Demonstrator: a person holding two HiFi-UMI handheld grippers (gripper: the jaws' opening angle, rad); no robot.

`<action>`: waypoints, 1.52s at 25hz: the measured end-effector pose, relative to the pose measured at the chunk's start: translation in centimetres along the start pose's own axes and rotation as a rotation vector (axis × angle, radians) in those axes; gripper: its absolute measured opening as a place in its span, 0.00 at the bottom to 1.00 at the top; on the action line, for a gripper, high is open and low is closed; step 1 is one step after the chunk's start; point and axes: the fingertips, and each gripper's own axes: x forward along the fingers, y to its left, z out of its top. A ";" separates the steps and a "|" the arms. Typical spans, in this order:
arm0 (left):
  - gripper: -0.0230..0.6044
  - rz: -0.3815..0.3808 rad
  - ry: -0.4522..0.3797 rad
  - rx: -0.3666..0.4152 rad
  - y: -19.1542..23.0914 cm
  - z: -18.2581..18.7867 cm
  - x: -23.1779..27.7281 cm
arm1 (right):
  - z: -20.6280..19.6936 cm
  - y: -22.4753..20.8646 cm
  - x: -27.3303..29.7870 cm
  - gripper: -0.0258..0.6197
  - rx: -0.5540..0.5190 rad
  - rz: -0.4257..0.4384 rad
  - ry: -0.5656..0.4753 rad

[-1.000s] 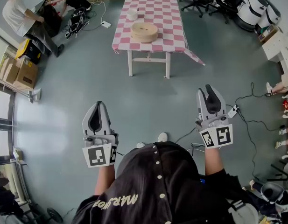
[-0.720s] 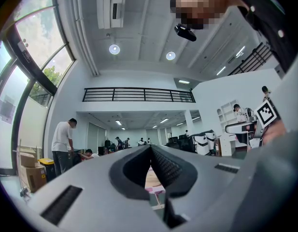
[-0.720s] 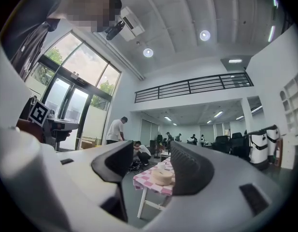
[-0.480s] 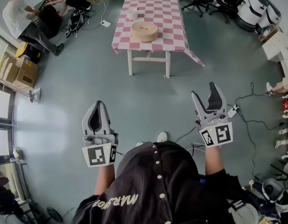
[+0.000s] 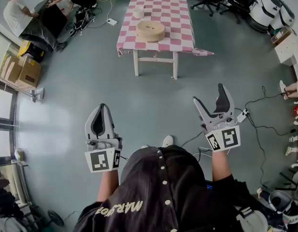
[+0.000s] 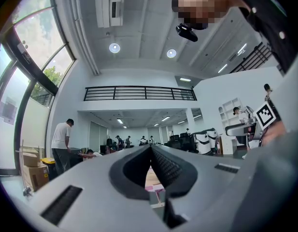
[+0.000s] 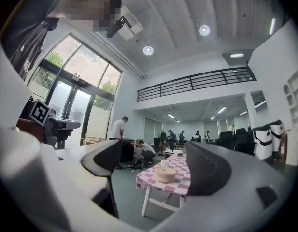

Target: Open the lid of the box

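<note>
1. Right claw (image 5: pixel 209 94) has just been swinging open since a second ago, going from nearly shut to a wide V. Nothing sits between its dark ribbed pads.
2. Left claw (image 5: pixel 101 108) hasn't budged, jaws pressed together, empty.
3. Box (image 5: pixel 150 31) is a round, squat, pale wooden drum with its lid on. It sits flat near the close end of the table (image 5: pixel 163 4), well apart from both claws.
4. Being round, it has no long axis, and the lid faces straight up. The table's pink-and-white checked cloth runs lengthwise away from the person.

Right gripper (image 5: pixel 209 94) jaws: nearly together before, now wide apart; nothing between
</note>
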 end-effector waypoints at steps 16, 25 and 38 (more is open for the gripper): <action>0.05 0.057 0.049 -0.043 -3.7 -0.5 1.4 | -2.7 -3.6 -0.5 0.76 0.034 0.050 0.036; 0.05 0.051 0.043 -0.068 -1.8 -2.0 4.5 | -4.1 -3.9 2.5 0.76 0.025 0.051 0.044; 0.05 -0.010 0.000 -0.031 2.5 -1.5 12.9 | -1.7 -4.5 10.7 0.75 -0.038 0.024 0.009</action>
